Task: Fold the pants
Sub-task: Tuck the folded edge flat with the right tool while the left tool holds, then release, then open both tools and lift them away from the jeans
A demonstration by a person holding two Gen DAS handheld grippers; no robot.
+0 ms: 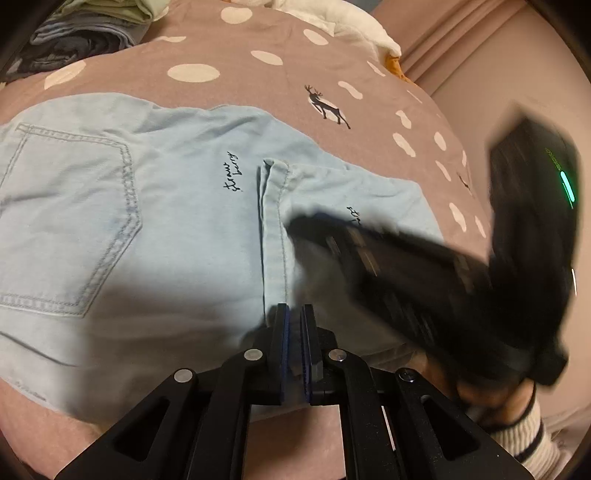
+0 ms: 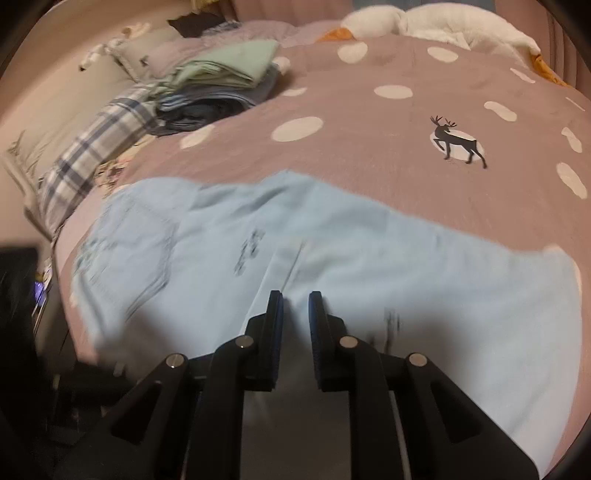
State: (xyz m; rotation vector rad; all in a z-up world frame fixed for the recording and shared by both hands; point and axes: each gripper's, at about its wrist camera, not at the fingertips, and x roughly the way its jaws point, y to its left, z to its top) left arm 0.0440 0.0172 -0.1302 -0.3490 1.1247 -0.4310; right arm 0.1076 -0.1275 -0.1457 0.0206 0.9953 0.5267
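Note:
Light blue denim pants point(image 1: 177, 221) lie folded on the pink spotted bedspread point(image 1: 258, 92), back pocket at the left and a leg hem folded over the middle. My left gripper point(image 1: 294, 314) hovers at the near edge of the hem, jaws nearly closed with a thin gap and nothing between them. My right gripper shows blurred in the left wrist view point(image 1: 295, 225), over the folded leg. In the right wrist view the right gripper point(image 2: 295, 299) is slightly open and empty above the pants point(image 2: 351, 266).
A stack of folded clothes point(image 2: 221, 81) and a plaid pillow point(image 2: 92, 147) lie at the far left of the bed. White plush toys point(image 2: 443, 26) lie at the head. The bed's near edge runs just below the pants.

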